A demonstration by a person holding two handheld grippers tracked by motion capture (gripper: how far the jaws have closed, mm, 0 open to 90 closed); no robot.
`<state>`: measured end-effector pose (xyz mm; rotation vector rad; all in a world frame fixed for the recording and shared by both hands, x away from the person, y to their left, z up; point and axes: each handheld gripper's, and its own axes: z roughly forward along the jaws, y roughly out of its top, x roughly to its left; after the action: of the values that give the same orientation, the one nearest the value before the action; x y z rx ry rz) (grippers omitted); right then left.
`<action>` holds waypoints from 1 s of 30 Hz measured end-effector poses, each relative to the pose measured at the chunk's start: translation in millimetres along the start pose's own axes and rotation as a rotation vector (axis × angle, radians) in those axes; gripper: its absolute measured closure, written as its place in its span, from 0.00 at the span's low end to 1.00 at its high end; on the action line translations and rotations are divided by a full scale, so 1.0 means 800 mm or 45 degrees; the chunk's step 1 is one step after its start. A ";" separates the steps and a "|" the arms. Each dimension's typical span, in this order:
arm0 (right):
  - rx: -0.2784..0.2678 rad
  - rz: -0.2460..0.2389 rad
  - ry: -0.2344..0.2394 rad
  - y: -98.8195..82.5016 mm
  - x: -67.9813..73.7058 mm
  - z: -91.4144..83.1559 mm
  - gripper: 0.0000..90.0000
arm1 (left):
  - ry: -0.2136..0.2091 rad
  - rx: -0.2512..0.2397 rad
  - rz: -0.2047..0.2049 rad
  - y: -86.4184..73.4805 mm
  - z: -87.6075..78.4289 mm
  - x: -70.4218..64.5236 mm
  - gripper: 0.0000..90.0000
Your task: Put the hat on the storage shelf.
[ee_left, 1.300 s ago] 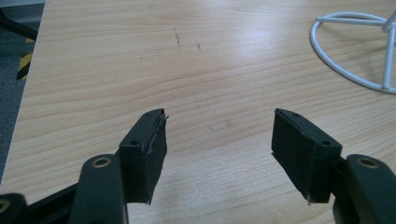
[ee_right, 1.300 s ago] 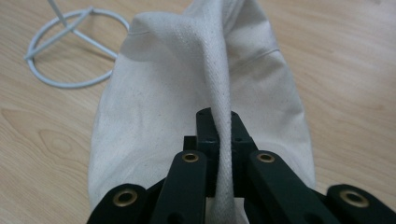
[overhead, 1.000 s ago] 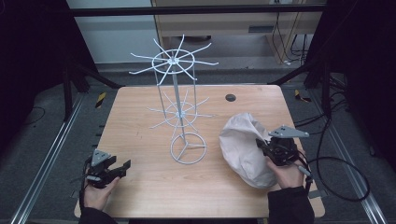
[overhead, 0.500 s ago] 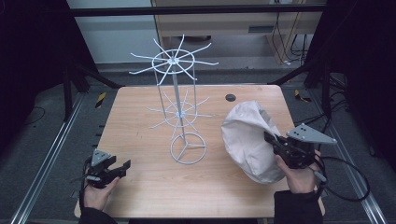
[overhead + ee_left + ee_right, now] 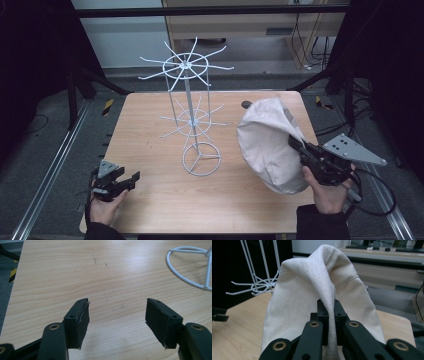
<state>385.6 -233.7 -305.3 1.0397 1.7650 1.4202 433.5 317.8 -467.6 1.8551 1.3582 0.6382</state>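
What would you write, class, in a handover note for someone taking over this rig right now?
Right gripper: shut on a strap of the cream cloth bag, bag lifted at the table's right side.
Left gripper: open, holding nothing, above the wooden table near its left front corner.
White wire hook stand: upright mid-table, hooks bare.
Done: bag gripped and raised.
Left: probably hanging the bag on a hook of the stand, then letting go.

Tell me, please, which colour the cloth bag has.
The cloth bag is plain off-white, a cream tone with no print. The right gripper view shows it best.
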 end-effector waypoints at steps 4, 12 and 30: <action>-0.055 0.002 0.011 0.006 0.003 -0.006 0.98 | 0.003 0.000 -0.003 0.000 0.001 -0.001 0.39; -0.142 0.008 0.048 0.024 0.013 -0.014 0.98 | 0.004 0.005 -0.006 -0.001 0.003 -0.002 0.39; -0.422 0.004 0.075 0.069 0.040 -0.032 0.98 | 0.002 0.009 -0.005 -0.001 0.004 -0.002 0.39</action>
<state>358.1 -212.1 -245.8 0.8308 1.4992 1.6899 434.9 315.3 -470.1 1.8575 1.3663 0.6343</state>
